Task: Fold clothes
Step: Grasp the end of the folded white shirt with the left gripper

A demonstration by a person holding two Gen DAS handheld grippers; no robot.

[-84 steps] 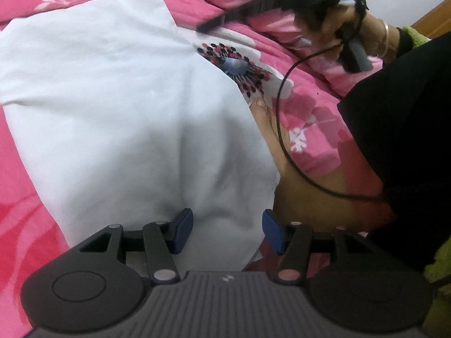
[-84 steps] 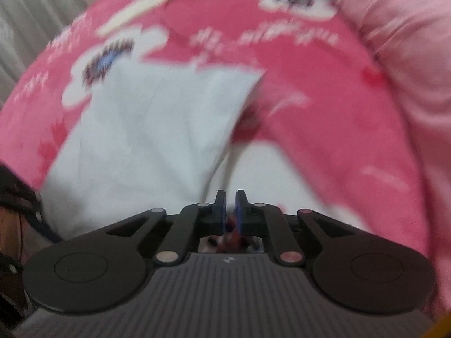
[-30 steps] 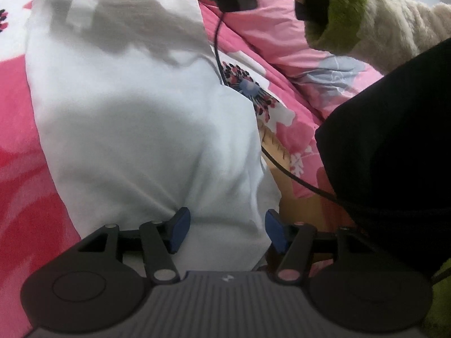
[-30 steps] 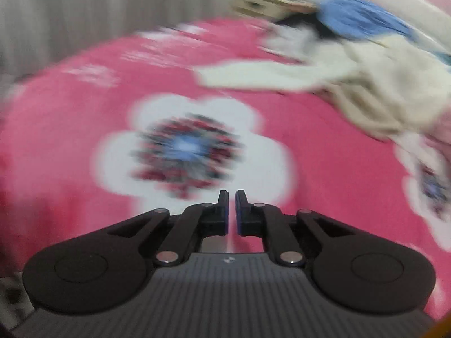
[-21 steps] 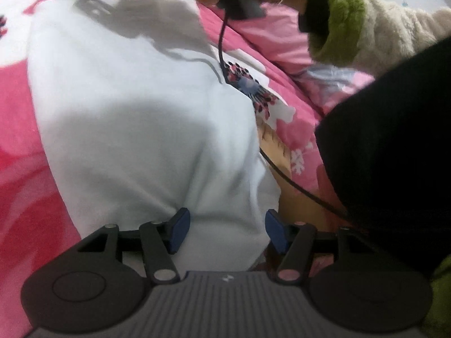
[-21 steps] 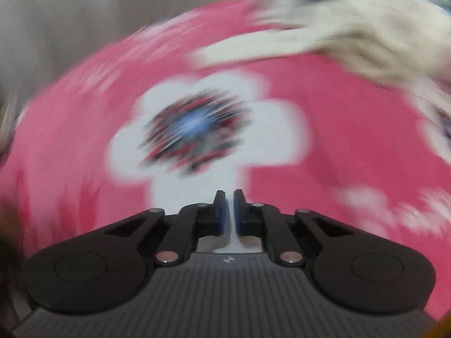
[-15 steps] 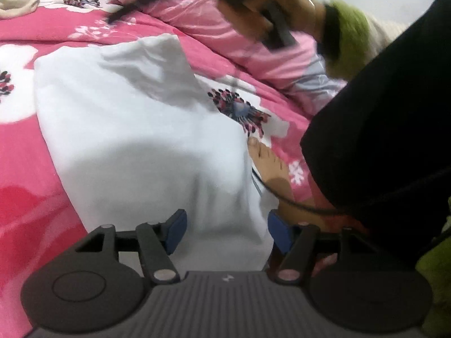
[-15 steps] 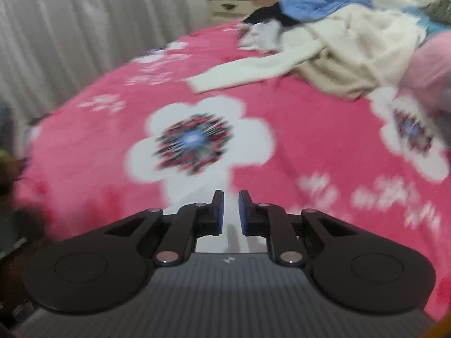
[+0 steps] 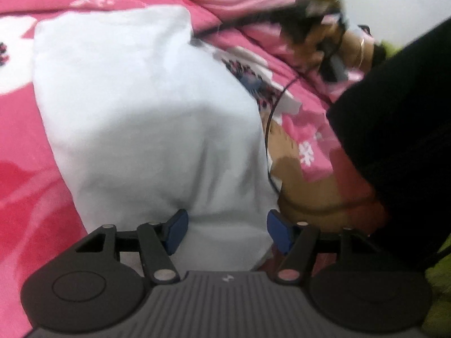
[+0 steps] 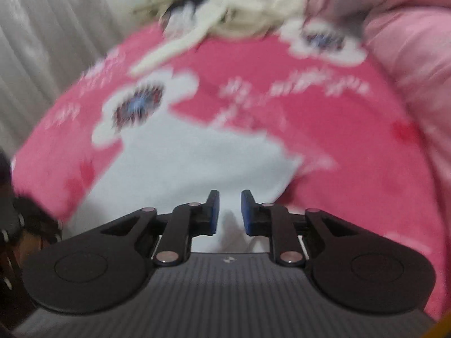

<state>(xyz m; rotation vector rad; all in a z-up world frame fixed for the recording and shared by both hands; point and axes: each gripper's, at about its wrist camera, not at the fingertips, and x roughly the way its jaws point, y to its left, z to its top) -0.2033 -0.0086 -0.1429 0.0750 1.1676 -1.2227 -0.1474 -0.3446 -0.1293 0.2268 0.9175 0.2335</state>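
The white garment (image 9: pixel 146 118) lay flat on the pink floral bedspread (image 10: pixel 324 107), running toward 12 o'clock from the left gripper (image 9: pixel 225 225), fingers wide apart, and the right gripper (image 10: pixel 229 214), fingers slightly apart, so any fold wanted matched edges; no container showed.

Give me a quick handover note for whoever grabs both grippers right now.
Left gripper: open, low over the near edge of the white garment, gripping nothing.
Right gripper: partly open, empty, above the garment's far end.
The garment lies as a rough rectangle on the pink floral bedspread; more clothes are piled at the far end.
Done: looks partly folded.
Left: likely the next fold, then the pile.
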